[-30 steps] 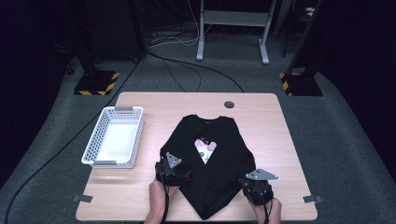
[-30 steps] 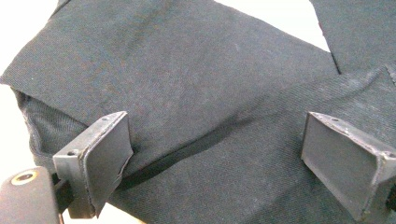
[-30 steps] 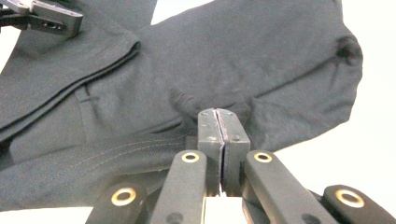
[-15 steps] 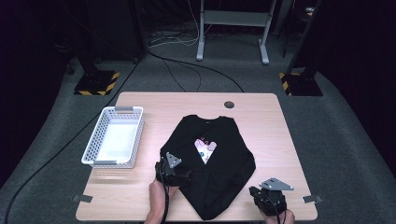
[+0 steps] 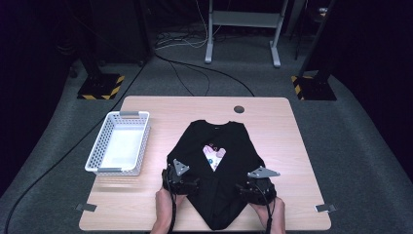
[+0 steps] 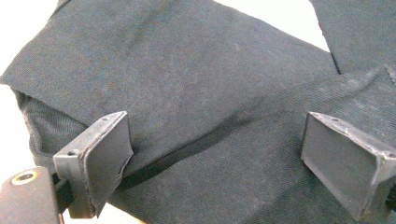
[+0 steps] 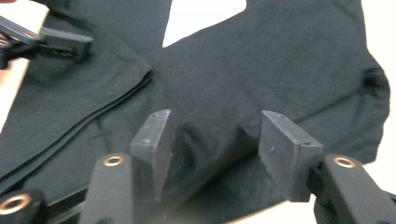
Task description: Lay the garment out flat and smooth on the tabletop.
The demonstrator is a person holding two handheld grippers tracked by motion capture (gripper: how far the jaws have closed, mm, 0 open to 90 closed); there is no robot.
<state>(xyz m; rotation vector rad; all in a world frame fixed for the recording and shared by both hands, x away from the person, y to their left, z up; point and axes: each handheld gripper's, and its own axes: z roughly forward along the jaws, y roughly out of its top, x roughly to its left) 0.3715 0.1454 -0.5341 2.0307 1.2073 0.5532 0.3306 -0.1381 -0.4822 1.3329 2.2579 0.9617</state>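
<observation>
A black T-shirt (image 5: 216, 173) is lying partly folded on the surface (image 5: 292, 146). The left hand-held gripper (image 5: 181, 181) is standing wide over its fabric; the right hand-held gripper (image 5: 255, 187) (jaws just opening) is straddling a raised fold without pinching it.

Both bare forearms reach in from the near edge, the left hand (image 5: 164, 207) holding its black two-jaw claw (image 5: 181, 181) with jaws spread wide, the right hand (image 5: 271, 214) its matching claw (image 5: 253, 187), whose jaws have just been opening and stand apart.
</observation>
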